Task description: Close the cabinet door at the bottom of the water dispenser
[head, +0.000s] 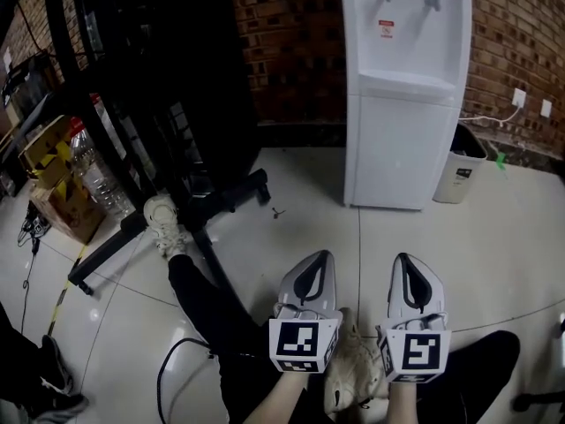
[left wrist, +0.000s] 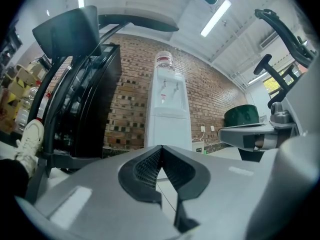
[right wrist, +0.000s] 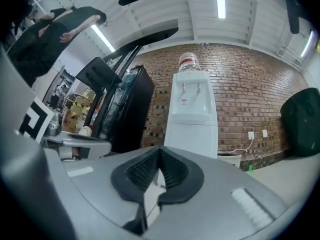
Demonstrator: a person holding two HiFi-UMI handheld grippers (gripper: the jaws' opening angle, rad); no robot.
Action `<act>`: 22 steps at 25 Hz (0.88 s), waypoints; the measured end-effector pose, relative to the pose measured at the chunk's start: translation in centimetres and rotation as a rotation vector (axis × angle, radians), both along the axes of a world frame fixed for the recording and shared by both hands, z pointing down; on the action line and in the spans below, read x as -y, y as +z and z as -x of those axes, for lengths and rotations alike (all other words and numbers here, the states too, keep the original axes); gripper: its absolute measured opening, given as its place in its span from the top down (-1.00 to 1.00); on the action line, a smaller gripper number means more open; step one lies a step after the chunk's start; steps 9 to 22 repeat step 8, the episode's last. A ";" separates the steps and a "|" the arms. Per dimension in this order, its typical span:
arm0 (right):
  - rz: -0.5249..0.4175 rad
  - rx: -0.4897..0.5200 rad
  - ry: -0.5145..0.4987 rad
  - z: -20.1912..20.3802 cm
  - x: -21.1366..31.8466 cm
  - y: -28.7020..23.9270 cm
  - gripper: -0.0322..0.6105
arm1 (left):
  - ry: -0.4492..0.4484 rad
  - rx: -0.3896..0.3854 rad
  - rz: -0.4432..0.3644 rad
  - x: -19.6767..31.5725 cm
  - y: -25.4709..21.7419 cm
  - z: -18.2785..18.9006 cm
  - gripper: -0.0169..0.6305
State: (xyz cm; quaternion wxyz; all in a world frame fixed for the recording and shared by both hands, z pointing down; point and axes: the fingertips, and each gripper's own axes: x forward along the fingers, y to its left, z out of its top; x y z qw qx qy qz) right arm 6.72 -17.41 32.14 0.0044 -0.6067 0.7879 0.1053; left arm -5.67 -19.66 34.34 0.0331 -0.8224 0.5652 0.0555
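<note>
The white water dispenser (head: 406, 87) stands against the brick wall, straight ahead across the tiled floor. Its bottom cabinet door (head: 399, 153) looks flush with the body. The dispenser also shows in the left gripper view (left wrist: 167, 114) and the right gripper view (right wrist: 192, 119), a good way off. My left gripper (head: 320, 256) and right gripper (head: 404, 259) sit side by side low in the head view, both pointing at the dispenser. Both are shut with nothing between the jaws, and neither touches the dispenser.
A white waste bin (head: 462, 170) stands right of the dispenser, below wall sockets (head: 519, 98). A black stand's legs (head: 177, 228) spread over the floor at left, with a person's shoe (head: 163, 223) on them. Boxes and bottles (head: 62, 175) sit far left.
</note>
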 end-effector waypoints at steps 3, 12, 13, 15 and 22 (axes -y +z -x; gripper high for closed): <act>0.003 0.004 -0.015 0.8 -0.2 -0.1 0.90 | 0.004 -0.007 0.008 -0.1 0.0 -0.1 0.91; 0.005 0.000 -0.023 1.2 -0.2 0.0 0.90 | 0.004 -0.007 0.003 0.0 0.0 0.0 0.91; 0.005 0.000 -0.023 1.2 -0.2 0.0 0.90 | 0.004 -0.007 0.003 0.0 0.0 0.0 0.91; 0.005 0.000 -0.023 1.2 -0.2 0.0 0.90 | 0.004 -0.007 0.003 0.0 0.0 0.0 0.91; 0.005 0.000 -0.023 1.2 -0.2 0.0 0.90 | 0.004 -0.007 0.003 0.0 0.0 0.0 0.91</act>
